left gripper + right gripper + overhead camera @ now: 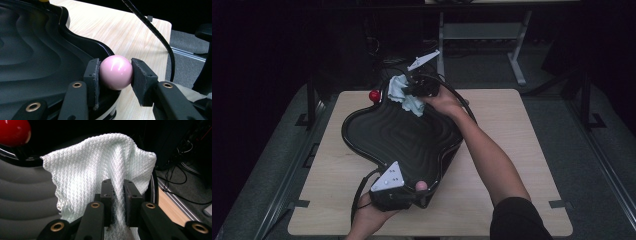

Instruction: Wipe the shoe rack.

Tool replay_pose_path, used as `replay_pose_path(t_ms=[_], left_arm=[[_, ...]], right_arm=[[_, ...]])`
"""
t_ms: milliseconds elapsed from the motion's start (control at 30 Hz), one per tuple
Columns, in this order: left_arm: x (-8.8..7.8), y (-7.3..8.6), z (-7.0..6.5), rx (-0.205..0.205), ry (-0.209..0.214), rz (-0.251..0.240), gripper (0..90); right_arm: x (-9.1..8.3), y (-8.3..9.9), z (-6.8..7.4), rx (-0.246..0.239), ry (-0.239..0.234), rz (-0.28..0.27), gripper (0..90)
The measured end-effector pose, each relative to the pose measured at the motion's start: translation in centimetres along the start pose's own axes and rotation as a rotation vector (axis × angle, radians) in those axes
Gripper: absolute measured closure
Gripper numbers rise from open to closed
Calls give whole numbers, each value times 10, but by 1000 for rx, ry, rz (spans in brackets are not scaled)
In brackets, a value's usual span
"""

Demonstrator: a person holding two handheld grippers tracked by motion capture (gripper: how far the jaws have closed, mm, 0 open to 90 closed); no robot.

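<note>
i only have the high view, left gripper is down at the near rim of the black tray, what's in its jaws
Observer: The left gripper is shut on a pink ball at the rim of the black tray.
Operator: and the cloth at the far end, pinched or just draped
Observer: Pinched: the right gripper has a fold of the white cloth between its pads.
Operator: what's the cloth surface like
Observer: A waffle weave, hanging over the tray's ridged floor near the red ball.
</note>
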State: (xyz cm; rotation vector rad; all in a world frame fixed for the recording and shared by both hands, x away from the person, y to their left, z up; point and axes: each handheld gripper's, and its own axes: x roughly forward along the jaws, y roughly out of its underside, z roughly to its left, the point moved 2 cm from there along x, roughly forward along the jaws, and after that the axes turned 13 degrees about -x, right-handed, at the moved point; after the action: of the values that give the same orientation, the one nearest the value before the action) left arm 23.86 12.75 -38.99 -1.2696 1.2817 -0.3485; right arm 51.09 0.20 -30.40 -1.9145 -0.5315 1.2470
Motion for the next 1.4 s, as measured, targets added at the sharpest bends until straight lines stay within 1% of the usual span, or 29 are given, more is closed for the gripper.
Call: replay_pose_path(t_ms=[67, 100, 133, 167, 200, 233, 267, 300, 333, 400, 433, 467, 600, 633, 700, 767, 833, 900, 933, 1000, 1067, 1100, 1167, 1200, 1233, 1267, 1300, 1367, 1400], left_arm=[[0, 0, 0, 0, -1, 0, 604], [0, 0, 0, -1, 1, 0, 604], [0, 0, 0, 0, 2, 0, 603], [0, 0, 0, 0, 2, -1, 604], [0, 0, 0, 0, 1, -1, 604], [0, 0, 0, -1, 2, -2, 604], [0, 0, 1, -1, 3, -1, 604], [0, 0, 1, -1, 3, -1, 604], [0, 0, 1, -1, 1, -1, 604], [0, 0, 0, -2, 2, -2, 604], [0, 0, 0, -1, 2, -1, 604], [0, 0, 0, -2, 2, -2, 603], [1, 0, 1, -3, 4, -1, 604], [1, 0, 1, -3, 3, -1, 604], [1, 0, 1, -5, 2, -1, 603], [0, 0, 0, -2, -1, -2, 603], [0, 0, 0, -3, 2, -2, 604], [1, 0, 0, -4, 3, -2, 603], [0, 0, 1, -4, 2, -2, 604], [0, 0, 1, -2, 1, 2, 604], [0, 0, 0, -1, 0, 2, 604], [0, 0, 0, -2, 1, 1, 604], [1, 0, 0, -3, 2, -1, 603], [1, 0, 0, -3, 1, 1, 604], [1, 0, 0, -4, 1, 0, 603], [0, 0, 0, -1, 0, 2, 603], [1, 0, 0, -3, 0, -1, 604], [1, 0, 0, -3, 0, -2, 603], [1, 0, 0, -2, -1, -4, 603]], right_arm=[[-2, 7, -7, 26, 22, 16, 796], [-3, 10, -9, 46, 17, 11, 796], [-3, 11, -9, 51, 16, 7, 796], [-3, 10, -5, 36, 25, 13, 795], [-3, 8, -1, 13, 18, 8, 794], [-4, 7, 3, 2, -2, 3, 795], [-4, 6, 7, -8, -9, 1, 795], [-4, 7, 8, -19, -4, -1, 795], [-5, 10, 7, -12, -3, -1, 795], [-7, 17, 4, 27, 5, -4, 795], [-8, 19, 4, 36, 4, -7, 794], [-9, 20, 7, 33, 2, -8, 794], [-11, 15, 28, -26, -49, -37, 794], [-11, 16, 30, -39, -43, -38, 795], [-12, 21, 25, -5, -44, -31, 794], [-14, 26, 22, 18, -32, -26, 794], [-16, 27, 30, 0, -37, -32, 794], [-17, 28, 38, -27, -55, -43, 793], [-18, 29, 39, -27, -53, -49, 794], [-19, 33, 35, 7, -59, -48, 794], [-20, 35, 36, 15, -51, -47, 793], [-20, 34, 39, 2, -52, -49, 793], [-20, 29, 50, -27, -91, -58, 793], [-20, 27, 56, -52, -98, -57, 792], [-20, 25, 60, -74, -92, -56, 792], [-21, 26, 60, -78, -92, -57, 793], [-21, 28, 57, -57, -97, -55, 793], [-23, 35, 51, -38, -71, -41, 793], [-25, 38, 50, -28, -64, -39, 793]])
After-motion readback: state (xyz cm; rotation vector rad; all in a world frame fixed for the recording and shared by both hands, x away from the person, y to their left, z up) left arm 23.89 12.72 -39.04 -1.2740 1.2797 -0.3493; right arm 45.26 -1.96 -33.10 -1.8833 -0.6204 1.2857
